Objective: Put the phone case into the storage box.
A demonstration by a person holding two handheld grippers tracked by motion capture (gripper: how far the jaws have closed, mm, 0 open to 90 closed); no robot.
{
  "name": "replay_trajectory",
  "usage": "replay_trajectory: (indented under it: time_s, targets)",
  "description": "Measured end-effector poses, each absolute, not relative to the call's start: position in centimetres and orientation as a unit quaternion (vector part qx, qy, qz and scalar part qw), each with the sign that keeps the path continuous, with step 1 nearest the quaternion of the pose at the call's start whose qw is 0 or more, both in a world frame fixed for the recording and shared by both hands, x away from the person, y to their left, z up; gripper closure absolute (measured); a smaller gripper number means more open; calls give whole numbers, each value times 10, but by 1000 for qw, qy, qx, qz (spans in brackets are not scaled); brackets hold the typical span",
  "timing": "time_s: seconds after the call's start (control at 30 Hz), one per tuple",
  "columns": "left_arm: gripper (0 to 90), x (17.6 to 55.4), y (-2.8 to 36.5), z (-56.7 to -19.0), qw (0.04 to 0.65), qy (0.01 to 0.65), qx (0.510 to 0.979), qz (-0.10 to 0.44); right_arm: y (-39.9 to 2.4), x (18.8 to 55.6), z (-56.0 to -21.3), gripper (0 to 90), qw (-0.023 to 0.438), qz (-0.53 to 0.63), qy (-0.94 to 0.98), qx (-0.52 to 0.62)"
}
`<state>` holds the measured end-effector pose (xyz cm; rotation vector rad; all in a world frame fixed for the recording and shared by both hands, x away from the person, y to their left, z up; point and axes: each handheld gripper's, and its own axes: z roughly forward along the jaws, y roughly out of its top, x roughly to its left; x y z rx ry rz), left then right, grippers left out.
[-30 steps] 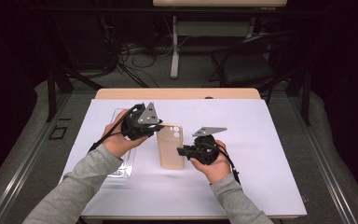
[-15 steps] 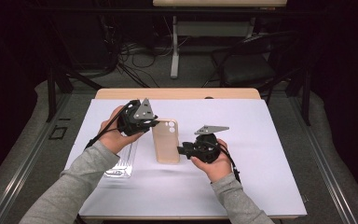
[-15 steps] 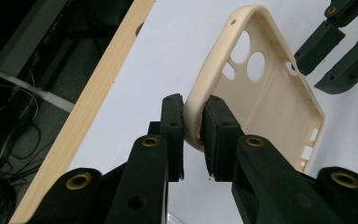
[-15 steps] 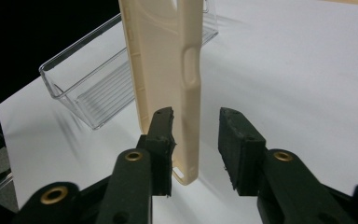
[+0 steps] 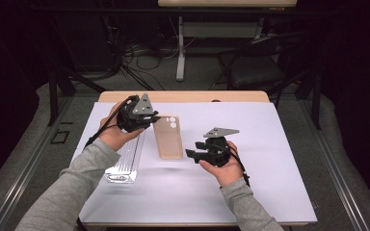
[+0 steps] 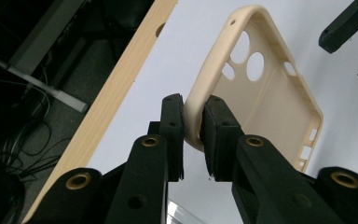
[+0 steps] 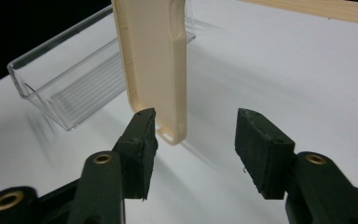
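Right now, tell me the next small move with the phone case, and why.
Probably pull the right claw back: its jaws have just been opening and stand off the case, which the left claw pinches by its rim, lifted beside the clear tray.

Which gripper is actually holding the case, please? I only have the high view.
Observer: The left gripper is shut on the case, pinching its rim near the camera holes.
Operator: And how do the other jaws stand?
Observer: The right gripper has just been opening; the case's other end is between its jaws, not clamped.
Operator: What lies behind the case there?
Observer: A clear box with a ribbed floor.
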<state>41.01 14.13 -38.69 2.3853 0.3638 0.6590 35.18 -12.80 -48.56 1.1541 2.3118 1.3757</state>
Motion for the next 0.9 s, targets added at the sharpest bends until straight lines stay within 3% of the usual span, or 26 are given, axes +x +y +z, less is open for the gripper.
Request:
replay_trajectory:
  time_s: [0.17,0.2,0.33,0.9]
  targets:
    - [794,414,143,-385,315,140,903,257,-129,353,-486,491,106,464,789,387]
    - [794,414,143,-385,315,139,903,258,-129,354,-487,458,99,463,792,387]
    - [795,418,146,-383,318,141,899,265,-131,355,-488,449,119,453,794,388]
    - [793,425,164,-370,322,165,887,288,-144,361,-487,200,140,455,775,416]
